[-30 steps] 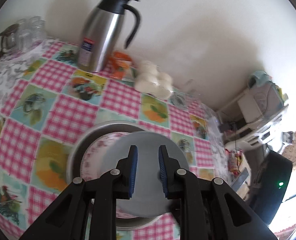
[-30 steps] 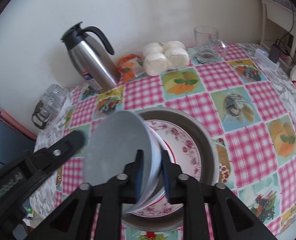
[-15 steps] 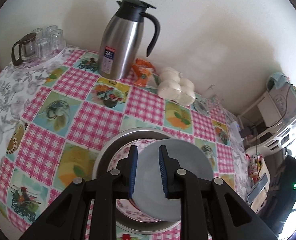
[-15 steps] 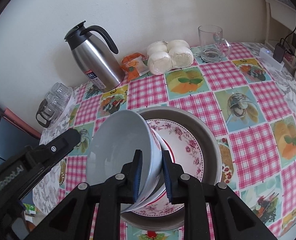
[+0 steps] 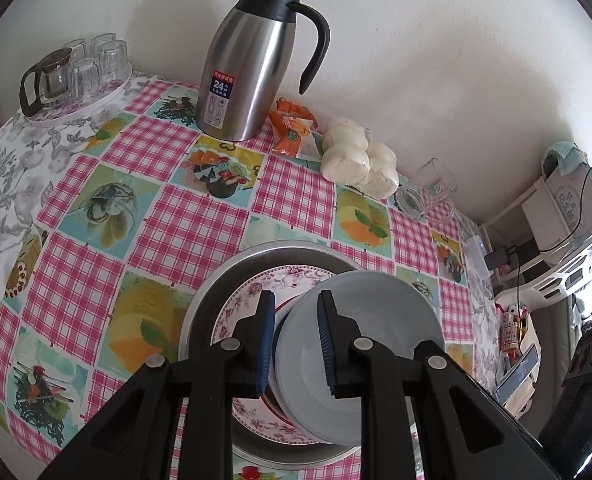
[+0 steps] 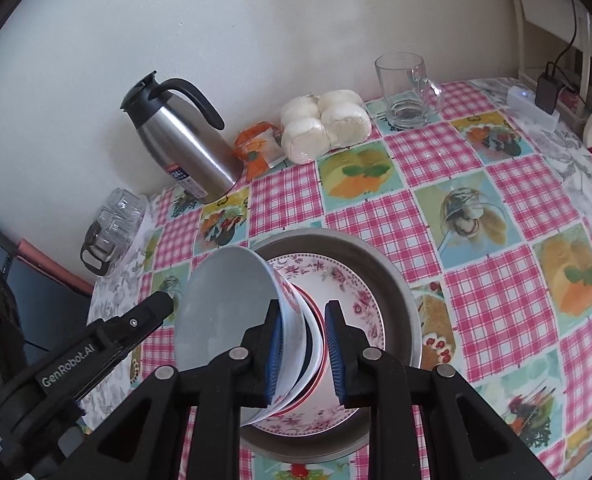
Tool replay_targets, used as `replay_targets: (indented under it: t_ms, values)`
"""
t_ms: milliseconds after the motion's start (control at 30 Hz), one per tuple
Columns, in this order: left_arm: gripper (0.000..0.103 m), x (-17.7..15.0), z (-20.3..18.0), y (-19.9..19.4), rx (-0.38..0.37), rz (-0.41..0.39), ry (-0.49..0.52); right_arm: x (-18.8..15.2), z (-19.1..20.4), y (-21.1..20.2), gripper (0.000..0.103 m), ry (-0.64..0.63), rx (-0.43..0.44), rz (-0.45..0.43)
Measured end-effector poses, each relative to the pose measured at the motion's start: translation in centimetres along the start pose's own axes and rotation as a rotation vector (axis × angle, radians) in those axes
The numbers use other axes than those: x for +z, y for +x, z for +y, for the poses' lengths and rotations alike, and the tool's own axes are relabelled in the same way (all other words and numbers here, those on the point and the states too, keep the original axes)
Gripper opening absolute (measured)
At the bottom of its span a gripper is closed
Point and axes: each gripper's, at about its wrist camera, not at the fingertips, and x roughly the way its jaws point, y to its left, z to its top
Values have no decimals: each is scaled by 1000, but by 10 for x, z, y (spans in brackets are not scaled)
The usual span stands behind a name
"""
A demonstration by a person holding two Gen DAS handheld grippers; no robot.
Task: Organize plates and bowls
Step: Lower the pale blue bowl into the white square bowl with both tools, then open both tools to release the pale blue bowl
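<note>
Both tongs clamp opposite rims of a tilted stack of bowls point(image 6: 232, 312): right tongs point(image 6: 301, 350) at lower centre, left tongs point(image 5: 296, 344) opposite. The stack hangs directly above the floral plate point(image 6: 351, 292) in the metal basin point(image 6: 399, 280).

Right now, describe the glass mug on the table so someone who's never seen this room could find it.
Start at the tall steel thermos jug standing against the wall and follow the wall to the right, past the orange snack packet and the bag of white buns. The glass mug stands just beyond the buns. It is upright, clear and alone, with a side handle, unlike the upturned glasses clustered left of the jug.
</note>
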Motion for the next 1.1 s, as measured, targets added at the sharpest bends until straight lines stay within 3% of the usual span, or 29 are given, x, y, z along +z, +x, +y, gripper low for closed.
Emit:
replay_targets:
  t_ms: [200, 433, 667, 733, 800, 900, 1000, 1100]
  values:
    - [21, -1, -1, 5, 5, 13, 5, -2, -8, 15, 12, 23, 56, 13]
    - [21, -1, -7, 6, 8, 17, 23, -1, -11, 17, 12, 27, 71, 5]
    - [24, -1, -6, 3, 15, 9, 17, -2, -5, 13, 17, -12, 23, 23]
    - [40, -1, -4, 1, 22, 6, 10, -2, -4, 10, 27, -30, -2, 16]
    - [51, -1, -2, -3, 28, -4, 1, -3, -2, 6, 56, -51, -31, 8]
    - [56, -1, 1, -9, 38, -17, -12, -4, -1, 0, 59, -78, -47, -12]
    - [82, -3, 5, -13, 75, -33, -26, -6, -1, -3, 73, -92, -47, -20]
    - [85, -6, 11, -16, 111, -50, -40, -9, -2, -3, 81, -106, -65, -21]
